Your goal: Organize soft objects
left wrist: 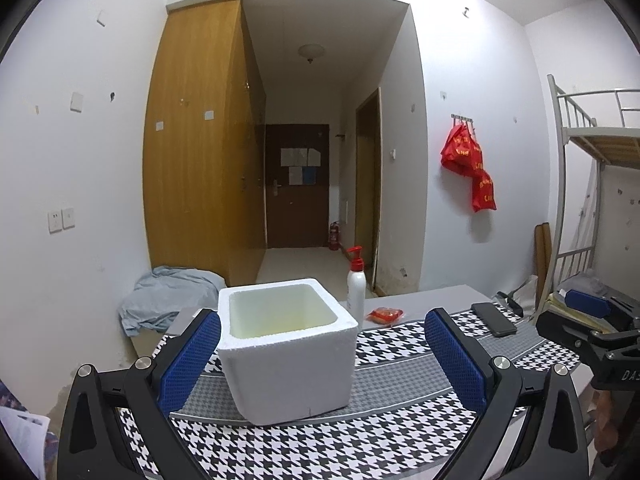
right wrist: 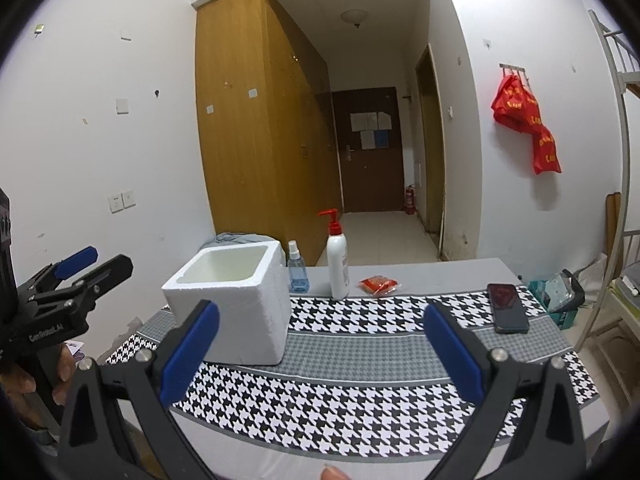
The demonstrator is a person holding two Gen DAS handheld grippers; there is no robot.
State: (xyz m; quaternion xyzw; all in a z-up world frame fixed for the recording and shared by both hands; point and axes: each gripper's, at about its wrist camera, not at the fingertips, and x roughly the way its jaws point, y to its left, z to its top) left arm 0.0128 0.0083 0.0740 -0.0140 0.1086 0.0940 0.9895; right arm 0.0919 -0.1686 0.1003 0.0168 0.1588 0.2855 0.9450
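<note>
A white foam box [left wrist: 288, 360] stands empty on a houndstooth cloth [left wrist: 360, 440] spread over the table. My left gripper [left wrist: 322, 316] is open, its blue pads on either side of the box without touching it. In the right wrist view the box [right wrist: 232, 308] sits at the left. My right gripper [right wrist: 320, 308] is open above the houndstooth cloth [right wrist: 360, 360] with nothing between its fingers. A small red soft packet [right wrist: 378, 284] lies on the bare grey table behind the cloth, also the red packet [left wrist: 385, 315] right of the box.
A white pump bottle [right wrist: 338, 264] and a blue spray bottle [right wrist: 298, 268] stand behind the box. A black phone [right wrist: 509, 308] lies on the cloth's right side. A light blue bundle of fabric [left wrist: 168, 300] lies past the table's left end. A bunk bed frame [left wrist: 592, 140] stands at the right.
</note>
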